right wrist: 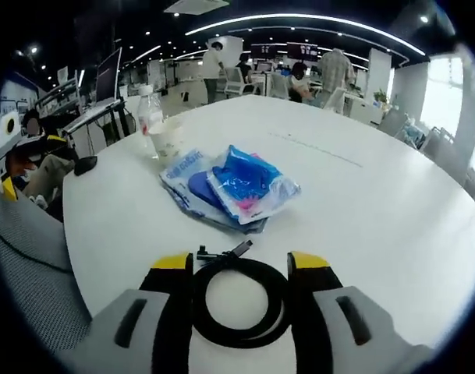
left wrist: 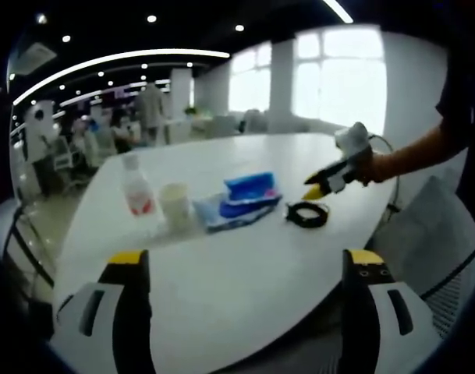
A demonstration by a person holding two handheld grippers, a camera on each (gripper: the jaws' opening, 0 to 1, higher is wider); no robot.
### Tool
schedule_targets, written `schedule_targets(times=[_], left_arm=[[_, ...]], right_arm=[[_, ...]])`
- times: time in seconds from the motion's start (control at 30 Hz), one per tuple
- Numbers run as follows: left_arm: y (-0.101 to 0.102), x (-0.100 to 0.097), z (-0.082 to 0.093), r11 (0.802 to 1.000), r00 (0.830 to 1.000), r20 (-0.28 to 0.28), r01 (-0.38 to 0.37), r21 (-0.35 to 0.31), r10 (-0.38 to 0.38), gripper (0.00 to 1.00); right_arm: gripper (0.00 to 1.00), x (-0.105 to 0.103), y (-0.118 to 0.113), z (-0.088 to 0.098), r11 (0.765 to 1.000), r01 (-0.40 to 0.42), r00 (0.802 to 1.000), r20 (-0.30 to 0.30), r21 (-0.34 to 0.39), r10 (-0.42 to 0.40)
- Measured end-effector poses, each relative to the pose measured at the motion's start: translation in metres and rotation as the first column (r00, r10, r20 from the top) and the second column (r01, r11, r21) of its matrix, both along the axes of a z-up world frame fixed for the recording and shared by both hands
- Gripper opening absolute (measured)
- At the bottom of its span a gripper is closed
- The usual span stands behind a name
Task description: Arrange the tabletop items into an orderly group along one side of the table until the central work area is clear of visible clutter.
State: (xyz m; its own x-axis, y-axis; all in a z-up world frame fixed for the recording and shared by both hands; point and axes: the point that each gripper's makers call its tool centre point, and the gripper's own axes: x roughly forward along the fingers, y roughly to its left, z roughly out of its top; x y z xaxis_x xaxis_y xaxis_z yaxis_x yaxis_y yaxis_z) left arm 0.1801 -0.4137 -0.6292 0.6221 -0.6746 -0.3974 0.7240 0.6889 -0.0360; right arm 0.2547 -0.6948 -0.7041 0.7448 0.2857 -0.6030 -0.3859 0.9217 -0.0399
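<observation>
Black coiled cable (right wrist: 239,300) lies on the white table (right wrist: 393,210) between our right gripper (right wrist: 241,265)'s open jaws, not yet clamped. We judge we're gathering it toward the blue packets (right wrist: 237,185), cup (right wrist: 167,139) and bottle (right wrist: 149,109). Next: close, then carry. Our left gripper (left wrist: 245,261) hangs wide open, empty, near the table edge.

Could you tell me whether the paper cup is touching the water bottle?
Cannot tell. In the right gripper view the paper cup overlaps the water bottle behind it; in the left gripper view they stand close together, and no clear gap or contact shows.
</observation>
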Motion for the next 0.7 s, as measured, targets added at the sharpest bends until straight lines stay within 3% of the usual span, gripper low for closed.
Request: schedule_targets(times=[0.4, 0.7], left_arm=[[-0.003, 0.000, 0.004, 1.000, 1.000, 0.016, 0.007, -0.005, -0.007, 1.00], [-0.003, -0.001, 0.004, 1.000, 1.000, 0.014, 0.004, -0.005, -0.004, 1.00]], right_arm=[[0.67, 0.037, -0.006, 0.010, 0.992, 0.123, 0.988, 0.090, 0.031, -0.126], [0.63, 0.057, -0.009, 0.007, 0.978, 0.200, 0.974, 0.098, 0.053, -0.205]])
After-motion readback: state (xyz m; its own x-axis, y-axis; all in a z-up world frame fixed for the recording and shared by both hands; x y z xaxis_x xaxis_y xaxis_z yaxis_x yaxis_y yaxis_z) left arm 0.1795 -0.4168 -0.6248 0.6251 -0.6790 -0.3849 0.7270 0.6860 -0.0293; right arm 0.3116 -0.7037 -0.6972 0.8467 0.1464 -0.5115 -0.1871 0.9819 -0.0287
